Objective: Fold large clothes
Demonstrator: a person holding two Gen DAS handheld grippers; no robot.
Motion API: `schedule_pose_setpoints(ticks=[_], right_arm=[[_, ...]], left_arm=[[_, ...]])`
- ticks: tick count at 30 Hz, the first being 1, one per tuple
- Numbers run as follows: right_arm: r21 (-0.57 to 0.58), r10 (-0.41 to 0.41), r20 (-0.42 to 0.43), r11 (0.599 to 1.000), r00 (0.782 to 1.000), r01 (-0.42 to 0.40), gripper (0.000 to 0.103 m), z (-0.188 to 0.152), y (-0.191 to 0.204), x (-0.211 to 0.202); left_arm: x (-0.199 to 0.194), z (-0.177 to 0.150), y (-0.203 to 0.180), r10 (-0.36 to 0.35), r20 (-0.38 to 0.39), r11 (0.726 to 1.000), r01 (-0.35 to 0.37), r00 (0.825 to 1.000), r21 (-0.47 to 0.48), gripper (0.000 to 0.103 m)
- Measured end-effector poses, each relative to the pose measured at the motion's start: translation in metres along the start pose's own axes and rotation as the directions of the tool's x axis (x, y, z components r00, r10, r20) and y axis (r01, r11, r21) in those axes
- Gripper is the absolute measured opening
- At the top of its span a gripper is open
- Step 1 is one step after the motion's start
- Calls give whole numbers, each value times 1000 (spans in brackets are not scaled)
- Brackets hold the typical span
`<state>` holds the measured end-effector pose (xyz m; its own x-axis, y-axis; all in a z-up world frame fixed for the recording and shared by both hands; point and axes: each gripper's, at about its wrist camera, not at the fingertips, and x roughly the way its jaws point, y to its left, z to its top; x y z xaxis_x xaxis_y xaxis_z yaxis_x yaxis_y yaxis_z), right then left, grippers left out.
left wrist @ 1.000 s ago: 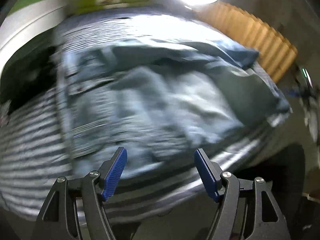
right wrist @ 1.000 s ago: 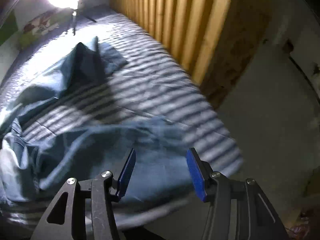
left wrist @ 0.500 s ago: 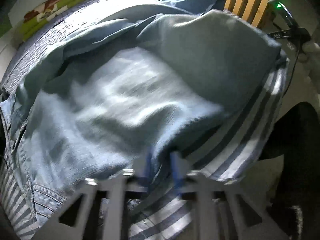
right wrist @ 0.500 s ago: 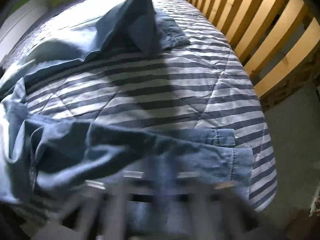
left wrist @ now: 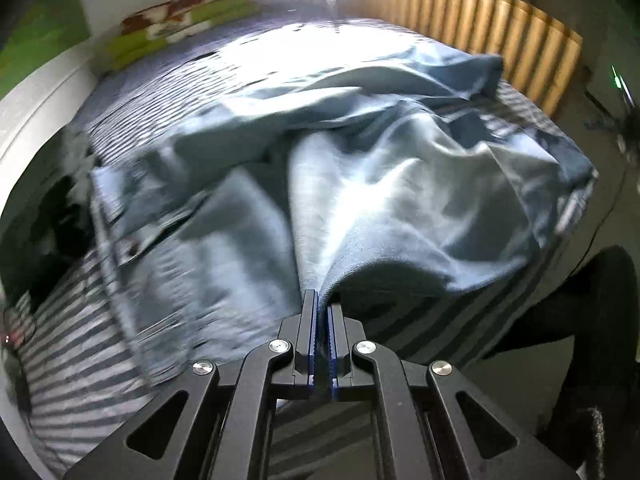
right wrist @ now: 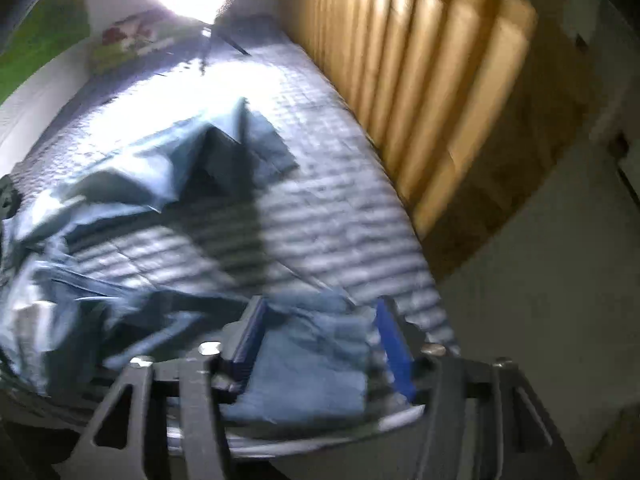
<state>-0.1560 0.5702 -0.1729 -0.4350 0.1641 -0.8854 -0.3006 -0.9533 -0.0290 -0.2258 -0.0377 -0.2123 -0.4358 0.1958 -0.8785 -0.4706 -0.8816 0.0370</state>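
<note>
While the left hand-held gripper is clenched on the denim shirt crumpled on the bed, we reseat the opening right hand-held gripper on the cuff, then lift evenly.

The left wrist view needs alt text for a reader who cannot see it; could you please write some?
The left claw, shut, pinches a fold of a blue denim garment that lies crumpled on a bed with a striped cover. A wooden slatted rail runs along the bed's right side, and a bright lamp glares at its far end.
</note>
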Motion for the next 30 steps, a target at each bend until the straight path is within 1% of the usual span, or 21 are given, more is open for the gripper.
schedule_pose_setpoints(ticks=[1,3,5,7,8,10,11,12,13,14,15,17,19,22,23,24,25,26,27,28,30], right_arm=[[20,22,-15,1000,1000,-21,53,-3,-3,8],[39,59,-42,998,997,-57,53,-5,-2,22],[14,78,-62,997,995,-78,53,0,14,39],[-50,104,-79,993,991,-108,53,2,33,48],[-112,102,-97,987,990,-113,53,1,49,54],[-189,91,-121,975,988,-113,53,-6,71,58],[-221,96,-123,968,988,-122,53,-10,77,57],[-281,83,-117,953,990,-113,53,-18,87,55],[-340,52,-105,936,993,-85,40,-27,96,52],[-379,31,-109,923,994,-70,26,-36,101,51],[-394,9,-120,917,993,-56,0,-42,104,51],[-406,-27,-95,914,995,-14,0,-52,104,41],[-401,-24,-69,916,997,-6,0,-58,98,26],[-313,80,-68,945,994,-97,1,-55,79,4],[-235,136,-105,959,985,-157,2,-49,70,1],[-170,184,-137,964,973,-206,10,-39,66,3],[-103,223,-153,965,963,-240,27,-34,62,3],[-16,255,-151,965,955,-260,36,-27,59,4],[34,272,-147,962,951,-269,48,-23,59,5],[87,295,-146,955,944,-285,49,-18,61,9],[216,347,-159,926,924,-310,49,-7,67,20]], left_arm=[[-2,-4,10,6,-2,1000,-6,1000,-23,4],[-5,-7,23,-8,-7,998,8,1000,-63,4],[-4,-8,29,4,-15,998,-5,1000,-62,4],[-4,-10,23,12,-18,998,-13,1000,-54,4],[-5,-10,23,16,-18,999,-16,1000,-51,4],[-2,-8,18,20,-16,999,-21,1000,-45,4],[-3,-8,20,18,-15,999,-18,1000,-49,4],[-1,-7,20,19,-16,998,-20,1000,-56,4],[0,-7,22,21,-16,998,-22,1000,-62,4],[0,-7,25,22,-16,997,-23,1000,-68,4],[0,-7,27,24,-15,997,-25,1000,-71,4],[-2,-8,31,26,-12,996,-26,1000,-82,4],[-2,-9,34,25,-11,996,-26,1000,-83,4],[-4,-10,36,28,-8,996,-29,1000,-84,4],[-4,-10,36,27,-5,996,-28,1000,-85,4],[-4,-11,36,26,-4,996,-26,1000,-88,4],[-4,-11,36,25,-5,996,-25,1000,-88,4],[-3,-12,35,25,-8,996,-26,1000,-86,4],[-2,-14,34,27,-11,996,-28,1000,-82,4],[-1,-15,33,29,-11,996,-29,1000,-80,4],[0,-18,33,24,-11,996,-24,1000,-84,4]])
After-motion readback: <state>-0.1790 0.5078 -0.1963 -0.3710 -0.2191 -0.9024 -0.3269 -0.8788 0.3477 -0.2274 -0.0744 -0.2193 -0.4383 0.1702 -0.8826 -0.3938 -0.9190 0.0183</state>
